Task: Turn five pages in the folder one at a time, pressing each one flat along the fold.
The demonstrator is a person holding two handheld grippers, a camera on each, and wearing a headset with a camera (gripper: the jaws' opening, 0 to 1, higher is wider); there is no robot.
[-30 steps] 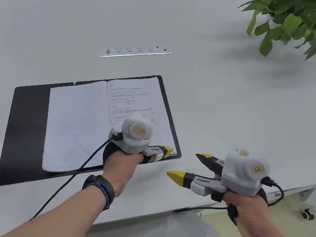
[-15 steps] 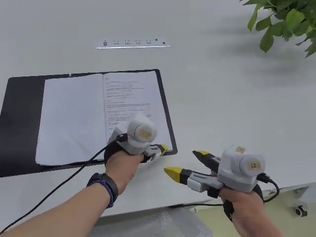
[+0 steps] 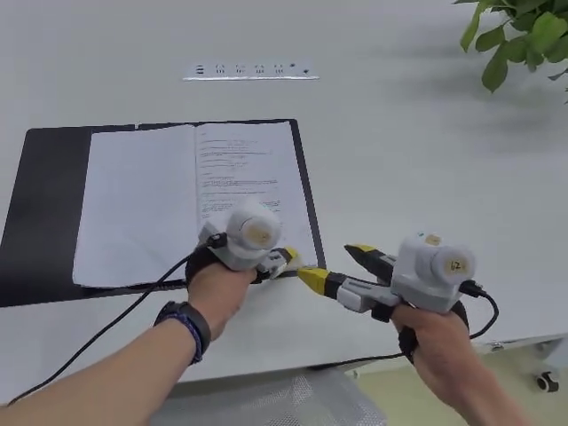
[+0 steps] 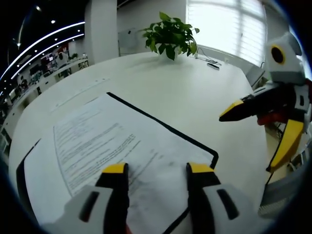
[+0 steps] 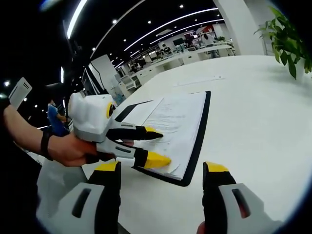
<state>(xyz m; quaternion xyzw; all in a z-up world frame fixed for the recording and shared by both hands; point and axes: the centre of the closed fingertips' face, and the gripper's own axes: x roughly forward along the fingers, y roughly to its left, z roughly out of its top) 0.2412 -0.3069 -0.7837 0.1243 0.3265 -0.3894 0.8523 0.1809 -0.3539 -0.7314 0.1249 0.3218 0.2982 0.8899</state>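
Black folder (image 3: 53, 222) lies open on the white surface (image 3: 426, 160), toward the left, with a blank page (image 3: 138, 213) on its left half and a printed page (image 3: 253, 191) on its right half, both lying flat. The left gripper (image 3: 286, 260) is at the folder's near right corner, its fingers moderately apart over that corner of the printed page and closed on nothing; whether the lower one touches the paper cannot be told. The right gripper (image 3: 333, 264) is just to the right, over bare surface near the same corner, pointing left at it, fingers wide apart and empty. The two grippers are close but not touching. A power strip (image 3: 250, 71) lies beyond the folder, and a plant (image 3: 524, 35) stands at the far right.
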